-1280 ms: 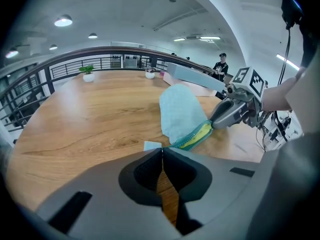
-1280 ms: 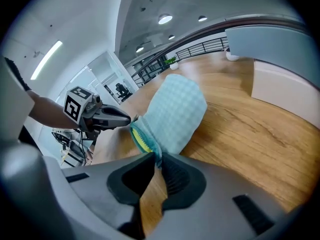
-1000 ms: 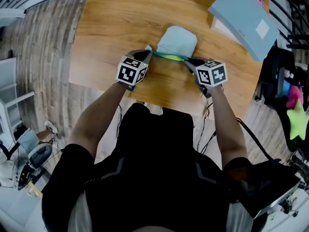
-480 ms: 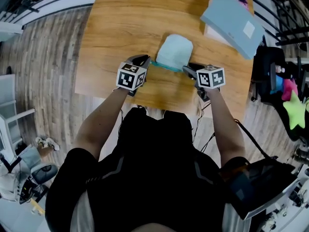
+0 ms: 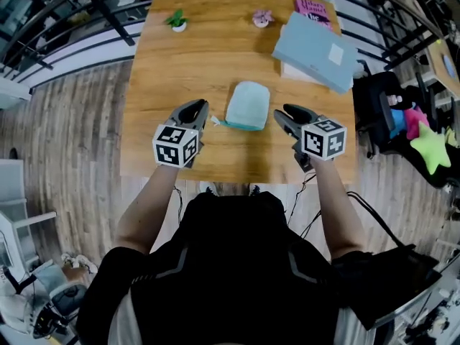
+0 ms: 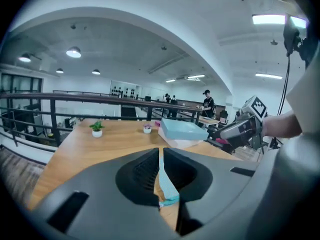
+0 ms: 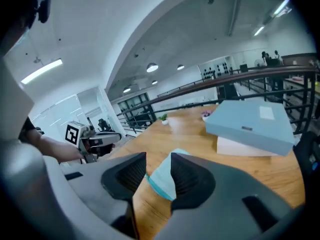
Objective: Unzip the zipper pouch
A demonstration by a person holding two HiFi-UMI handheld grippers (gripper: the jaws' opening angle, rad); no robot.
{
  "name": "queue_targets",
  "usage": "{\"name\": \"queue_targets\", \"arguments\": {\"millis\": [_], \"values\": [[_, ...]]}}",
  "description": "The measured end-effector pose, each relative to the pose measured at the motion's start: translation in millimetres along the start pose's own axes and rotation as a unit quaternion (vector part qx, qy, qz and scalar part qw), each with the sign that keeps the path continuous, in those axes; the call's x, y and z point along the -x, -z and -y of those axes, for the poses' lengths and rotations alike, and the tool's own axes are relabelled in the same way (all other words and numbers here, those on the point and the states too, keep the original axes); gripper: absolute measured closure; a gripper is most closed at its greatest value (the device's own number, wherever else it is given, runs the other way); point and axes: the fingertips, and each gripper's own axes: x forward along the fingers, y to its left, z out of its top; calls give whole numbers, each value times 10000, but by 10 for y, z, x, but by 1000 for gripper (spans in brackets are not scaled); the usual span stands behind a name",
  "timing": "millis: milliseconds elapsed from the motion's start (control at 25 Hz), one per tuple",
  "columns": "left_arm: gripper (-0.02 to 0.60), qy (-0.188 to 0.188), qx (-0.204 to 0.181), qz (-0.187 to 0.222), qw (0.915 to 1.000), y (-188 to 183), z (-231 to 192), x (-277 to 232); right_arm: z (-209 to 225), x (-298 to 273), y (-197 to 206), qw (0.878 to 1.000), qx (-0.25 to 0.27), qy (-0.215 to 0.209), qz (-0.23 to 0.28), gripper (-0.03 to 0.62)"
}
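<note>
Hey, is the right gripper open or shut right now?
Open. The right gripper has just been opening; its jaws stand apart with nothing clamped, and the pouch lies on the table beyond them.

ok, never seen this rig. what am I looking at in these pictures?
No robot: a person holds a two-jaw gripper in each hand. The head view looks down from the person's head; each gripper view looks along that gripper's jaws. On the wooden table lie a pale blue zipper pouch, a blue box, a pink book and two potted plants. The left gripper is shut; a sliver of pouch shows in its slit, pinched or not I can't tell. The right gripper's jaws have just been opening and grip nothing; the pouch lies beyond them.
</note>
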Motion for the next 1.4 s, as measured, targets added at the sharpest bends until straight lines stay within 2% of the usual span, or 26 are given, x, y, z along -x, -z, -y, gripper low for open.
{"name": "queue_targets", "arguments": {"millis": [200,320,480,720,840,960,1080,1200,1400], "values": [[548,124,-465,813,9955,-691,162,336,-244,497,-559,9955,513,251,755,431],[548,134,-663,1134,9912,-1016,254,568,-427,785,-856,9892,811,419,1146,431],[548,46,-685,1442,9872,-1377,272,838,-619,1116,-1233,9781,1054,654,1670,445],[549,-61,-563,1894,9803,-1806,268,1175,-830,1470,-1575,9598,1390,1093,2179,508],[551,-206,-652,1965,9781,-1889,268,1252,-862,1555,-1659,9527,1470,1309,2314,556],[551,-256,-715,1914,9786,-1891,280,1297,-894,1621,-1693,9470,1553,1476,2393,574],[552,-178,-613,1887,9800,-1904,307,1346,-916,1646,-1727,9470,1507,1476,2425,585],[552,-265,-516,1888,9803,-1904,278,1372,-935,1629,-1730,9473,1546,1456,2397,586],[552,-662,-845,1758,9786,-1843,200,1322,-916,1545,-1710,9472,1710,1540,2235,586]]}}
